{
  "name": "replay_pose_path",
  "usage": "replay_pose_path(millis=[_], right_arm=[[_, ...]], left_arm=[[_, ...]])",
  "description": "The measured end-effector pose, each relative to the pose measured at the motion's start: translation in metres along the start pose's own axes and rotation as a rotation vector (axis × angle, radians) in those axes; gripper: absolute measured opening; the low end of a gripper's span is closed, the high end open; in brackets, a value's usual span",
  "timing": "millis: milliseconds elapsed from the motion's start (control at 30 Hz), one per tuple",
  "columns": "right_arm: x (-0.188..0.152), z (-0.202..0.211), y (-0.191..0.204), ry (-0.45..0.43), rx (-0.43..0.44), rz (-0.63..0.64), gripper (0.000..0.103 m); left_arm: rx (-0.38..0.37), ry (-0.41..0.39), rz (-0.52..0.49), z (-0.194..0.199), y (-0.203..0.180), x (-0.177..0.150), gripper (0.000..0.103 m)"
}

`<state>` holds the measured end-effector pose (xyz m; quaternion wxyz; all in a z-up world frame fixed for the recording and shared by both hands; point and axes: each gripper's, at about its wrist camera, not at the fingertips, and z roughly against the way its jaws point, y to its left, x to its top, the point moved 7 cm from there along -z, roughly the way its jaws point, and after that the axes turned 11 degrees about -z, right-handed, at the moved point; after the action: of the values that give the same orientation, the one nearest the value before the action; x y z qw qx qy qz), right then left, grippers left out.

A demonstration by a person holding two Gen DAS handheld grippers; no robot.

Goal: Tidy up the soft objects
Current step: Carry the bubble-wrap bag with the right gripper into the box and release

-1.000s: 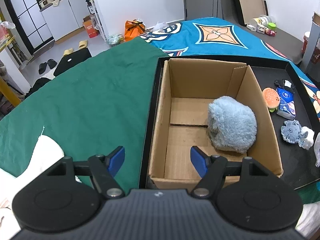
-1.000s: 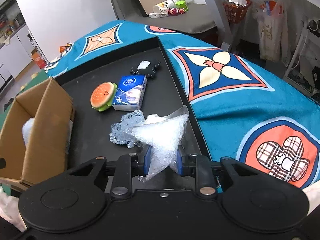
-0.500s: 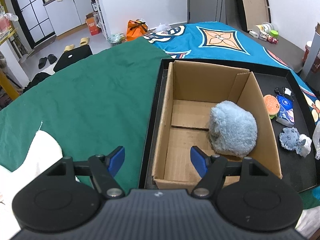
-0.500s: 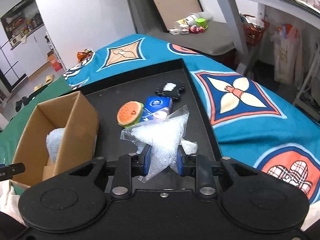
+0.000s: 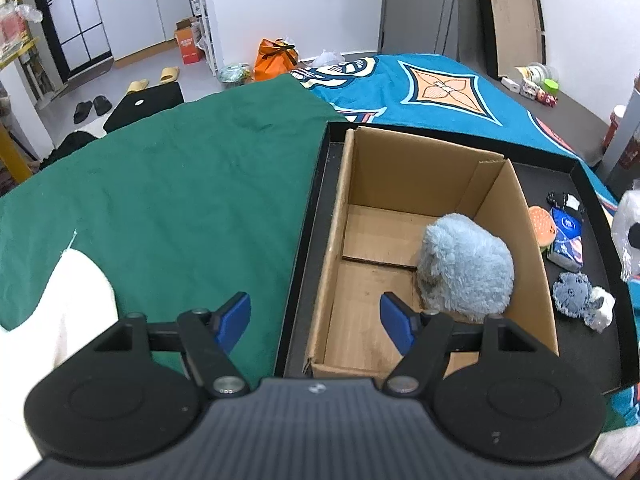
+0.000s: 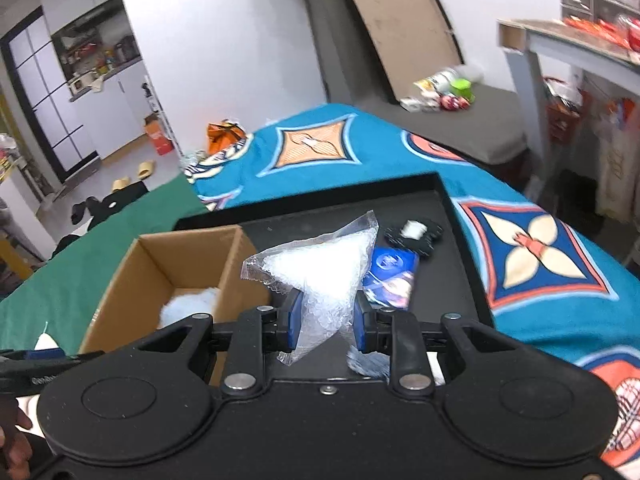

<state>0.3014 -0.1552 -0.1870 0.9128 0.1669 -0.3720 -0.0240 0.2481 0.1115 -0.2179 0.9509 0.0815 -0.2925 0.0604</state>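
An open cardboard box (image 5: 404, 184) stands in a black tray (image 5: 316, 184) and holds a fluffy light-blue plush (image 5: 464, 268) at its right side. My left gripper (image 5: 316, 316) is open and empty above the box's near left corner. My right gripper (image 6: 325, 320) is shut on a clear bubble-wrap bag (image 6: 320, 272), held in the air above the tray, right of the box (image 6: 176, 264). The bag also shows at the right edge of the left wrist view (image 5: 628, 224). A burger toy (image 5: 542, 226), a blue tissue pack (image 5: 566, 238) and a small blue plush (image 5: 574, 294) lie on the tray.
A black-and-white item (image 6: 414, 234) lies at the tray's far side. The tray (image 6: 448, 200) sits on a blue patterned cloth (image 6: 520, 248); a green cloth (image 5: 168, 200) covers the left. A white cloth (image 5: 60, 304) lies near left.
My right gripper has lifted the bubble-wrap bag higher and moved it left toward the box. The left gripper has stayed open, its view rising slightly.
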Motion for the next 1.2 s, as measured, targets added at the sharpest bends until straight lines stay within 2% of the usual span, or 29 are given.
replay_pose_path(millis=[200,400,500,667,833,933,1033,1133,1167,1200], right_arm=[[0.007,-0.002,0.027,-0.002,0.033,0.038,0.025],[0.013,-0.004,0.057,0.002,0.072,0.083,0.026],[0.016,-0.007,0.07,0.01,0.085,0.095,0.026],[0.013,-0.014,0.089,0.034,0.102,0.129,0.026],[0.01,-0.02,0.106,0.057,0.12,0.164,0.026],[0.009,-0.022,0.116,0.065,0.129,0.186,0.026],[0.011,-0.023,0.125,0.064,0.146,0.195,0.027],[0.011,-0.026,0.135,0.079,0.182,0.215,0.038],[0.01,-0.027,0.137,0.089,0.176,0.223,0.05],[0.009,-0.027,0.137,0.094,0.175,0.227,0.056]], left_arm=[[-0.026,-0.011,0.036,-0.001,0.005,0.0,0.065],[-0.049,0.0,0.066,-0.005,0.01,-0.001,0.056],[-0.063,0.014,0.087,-0.008,0.012,-0.002,0.05],[-0.085,0.034,0.115,-0.013,0.016,-0.005,0.03],[-0.106,0.039,0.127,-0.016,0.016,-0.007,0.015],[-0.121,0.034,0.131,-0.016,0.016,-0.006,0.011],[-0.13,0.032,0.142,-0.017,0.017,-0.007,0.011],[-0.133,0.031,0.152,-0.018,0.018,-0.007,0.011],[-0.134,0.03,0.152,-0.017,0.019,-0.008,0.011],[-0.138,0.028,0.151,-0.017,0.018,-0.008,0.011]])
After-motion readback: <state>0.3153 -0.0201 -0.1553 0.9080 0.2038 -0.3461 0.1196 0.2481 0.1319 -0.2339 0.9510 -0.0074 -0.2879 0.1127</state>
